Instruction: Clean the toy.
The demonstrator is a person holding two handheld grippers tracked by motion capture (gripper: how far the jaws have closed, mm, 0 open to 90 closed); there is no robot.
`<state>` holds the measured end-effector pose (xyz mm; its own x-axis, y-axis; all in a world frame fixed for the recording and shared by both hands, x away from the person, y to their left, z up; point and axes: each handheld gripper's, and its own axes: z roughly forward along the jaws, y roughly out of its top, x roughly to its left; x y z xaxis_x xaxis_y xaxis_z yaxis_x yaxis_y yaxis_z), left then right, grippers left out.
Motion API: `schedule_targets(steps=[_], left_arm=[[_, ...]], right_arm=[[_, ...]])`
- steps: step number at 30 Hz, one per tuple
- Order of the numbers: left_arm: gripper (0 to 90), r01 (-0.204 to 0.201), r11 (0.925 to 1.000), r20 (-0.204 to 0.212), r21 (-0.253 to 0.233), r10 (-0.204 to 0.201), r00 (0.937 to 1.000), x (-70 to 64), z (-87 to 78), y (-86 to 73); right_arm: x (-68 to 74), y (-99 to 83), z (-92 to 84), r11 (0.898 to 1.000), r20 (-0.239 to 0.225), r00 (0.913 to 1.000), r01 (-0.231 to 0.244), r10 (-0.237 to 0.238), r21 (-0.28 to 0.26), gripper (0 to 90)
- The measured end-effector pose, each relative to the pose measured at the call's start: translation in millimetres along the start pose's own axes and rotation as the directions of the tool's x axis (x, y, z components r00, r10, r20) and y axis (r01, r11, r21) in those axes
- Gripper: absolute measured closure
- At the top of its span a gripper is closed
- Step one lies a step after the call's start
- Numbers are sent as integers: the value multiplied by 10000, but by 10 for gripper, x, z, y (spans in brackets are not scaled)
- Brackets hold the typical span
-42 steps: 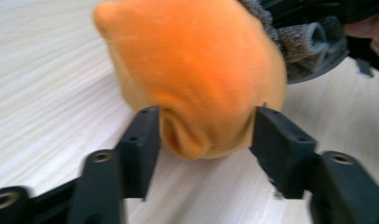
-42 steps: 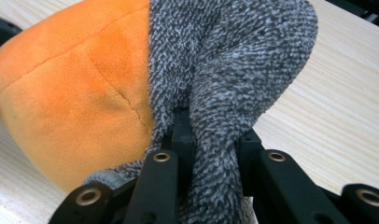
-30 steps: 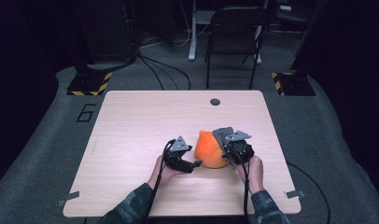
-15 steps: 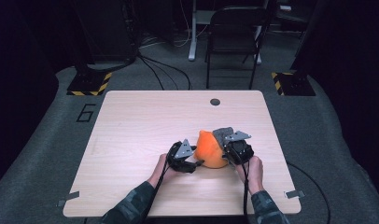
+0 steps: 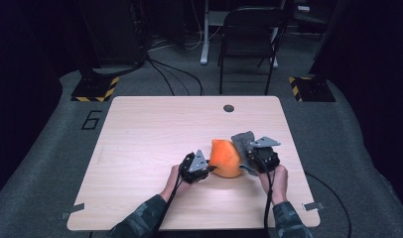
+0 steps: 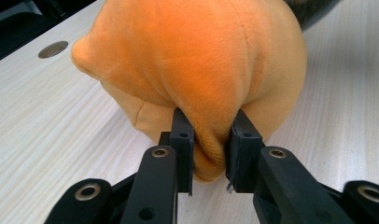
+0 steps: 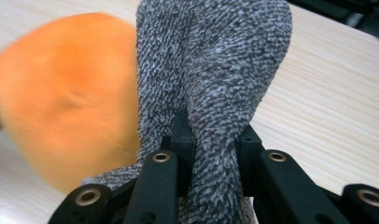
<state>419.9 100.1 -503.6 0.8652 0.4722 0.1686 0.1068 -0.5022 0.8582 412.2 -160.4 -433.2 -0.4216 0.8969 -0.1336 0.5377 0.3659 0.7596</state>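
Both tools are on the soft stuff right now, in the near right part of the table [image 5: 140, 148], closer to the person's edge than to the far one.

The left tool [image 6: 210, 144] has just been closing, and its jaws are pinched onto a fold of the orange plush toy [image 6: 197, 60]. You can see the fuzzy fabric bunched up and squeezed between the two black pads at the plush's lower edge, with a little lip of it hanging below them. From above, that left tool [image 5: 202, 166] sits just at the plush's left side, touching it, with the person's left hand [image 5: 172, 181] behind it toward the near edge.

The right tool [image 7: 211, 135] is clamped tight on a grey knitted cloth [image 7: 215, 70]. The cloth stands up out of the jaws in a twisted column, and the orange plush is a blur right beside it. From above, the right tool [image 5: 261, 158] is on the plush's right side, with the grey cloth [image 5: 241, 141] poking out between the plush [image 5: 225, 158] and the tool, touching both.

The plush sits between the two tools. There's a small dark round hole [image 5: 229, 108] near the table's far edge, well away from everything else.
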Motion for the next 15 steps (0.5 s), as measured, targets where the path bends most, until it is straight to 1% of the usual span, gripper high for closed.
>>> schedule_targets(steps=[2, 4, 5, 6, 7, 8, 9, 10, 11, 12, 14, 15], left_arm=[[771, 212, 9996, 86, -171, -211, 9997, 18, -7, -15], [775, 401, 9979, 105, -516, -396, 9992, 24, -26, -27], [776, 465, 9969, 107, -627, -459, 9989, 26, -35, -21], [776, 575, 9957, 59, -730, -572, 9983, 23, -48, -11], [780, 651, 9942, 162, -854, -640, 9978, 26, -58, -1], [781, 718, 9936, 170, -875, -706, 9974, 24, -75, 14], [782, 942, 9907, 258, -979, -921, 9954, 24, -89, 27], [781, 1126, 9885, 375, -1006, -1093, 9933, 32, -109, 45], [781, 1370, 9843, 407, -1109, -1332, 9903, 34, -134, 65], [781, 1639, 9799, 537, -1134, -1587, 9859, 43, -152, 89], [780, 2214, 9683, 635, -1159, -2152, 9745, 44, -188, 131], [778, 2413, 9644, 732, -1081, -2343, 9694, 47, -198, 152]], right_arm=[[-119, -52, -33, 9992, 135, 9991, -406, 406, 19, 759], [-232, -123, -24, 9977, 256, 9976, -652, 648, 168, 759], [-264, -151, -7, 9961, 299, 9960, -852, 845, 247, 759], [-297, -179, 10, 9954, 331, 9955, -901, 890, 323, 759], [-312, -198, 25, 9943, 368, 9945, -993, 979, 381, 759], [-325, -208, 33, 9932, 455, 9935, -1064, 1042, 481, 759], [-343, -209, 42, 9937, 439, 9939, -1027, 1007, 454, 759], [-362, -206, 37, 9941, 440, 9942, -999, 981, 424, 759], [-371, -195, 31, 9926, 525, 9921, -1160, 1141, 358, 759], [-388, -188, 15, 9931, 524, 9922, -1142, 1127, 269, 759], [-412, -172, -31, 9932, 479, 9924, -1143, 1132, 205, 759], [-427, -149, -87, 9928, 418, 9919, -1198, 1197, 1, 759]])
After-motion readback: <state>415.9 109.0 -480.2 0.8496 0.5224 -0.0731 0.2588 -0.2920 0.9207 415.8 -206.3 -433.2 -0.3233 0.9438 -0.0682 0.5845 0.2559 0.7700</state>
